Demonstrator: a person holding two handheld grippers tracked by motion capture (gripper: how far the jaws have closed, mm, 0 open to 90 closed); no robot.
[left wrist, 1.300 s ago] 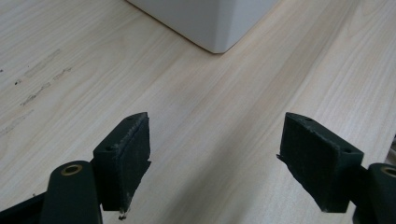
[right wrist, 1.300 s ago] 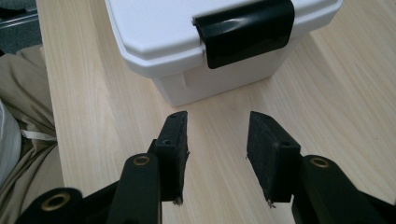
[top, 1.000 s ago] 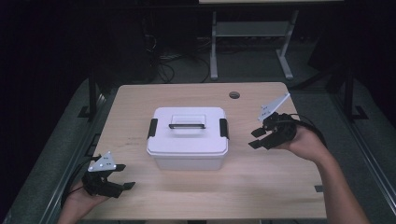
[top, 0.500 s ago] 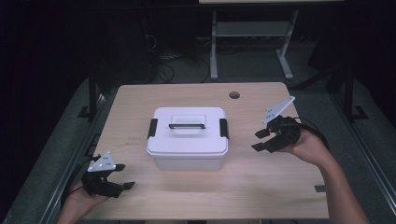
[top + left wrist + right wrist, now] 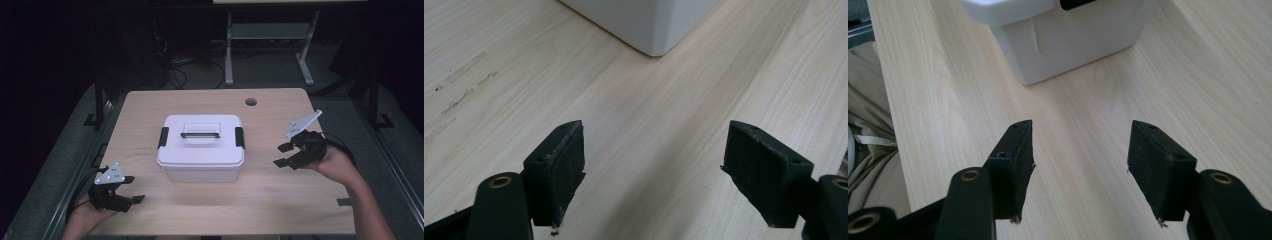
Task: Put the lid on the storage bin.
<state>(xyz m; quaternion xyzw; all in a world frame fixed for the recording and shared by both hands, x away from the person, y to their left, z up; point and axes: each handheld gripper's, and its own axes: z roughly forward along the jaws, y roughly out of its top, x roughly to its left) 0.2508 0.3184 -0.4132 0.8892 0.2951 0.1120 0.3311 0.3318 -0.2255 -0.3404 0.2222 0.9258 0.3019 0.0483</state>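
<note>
A white lidded storage box (image 5: 201, 146) with a black handle and black side clasps stands in the middle of the wooden table (image 5: 280, 200). My left gripper (image 5: 133, 189) rests low at the table's front left corner, open, nothing between its jaws; a corner of the box (image 5: 649, 22) lies ahead of it. My right gripper (image 5: 282, 155) hovers to the right of the box, pointing at it, and its jaws have just been opening with nothing between them. In the right gripper view the box (image 5: 1068, 37) stands just ahead of the open pads.
A round cable hole (image 5: 251, 102) sits near the table's far edge. Beyond the table stand a metal stand (image 5: 267, 45) and loose cables (image 5: 172, 67) on the dark floor. Bare wood lies in front of the box and on both sides.
The right hand has drifted a little right and toward the near edge, away from the box, and its jaws stand wider. The left hand has stayed put.
</note>
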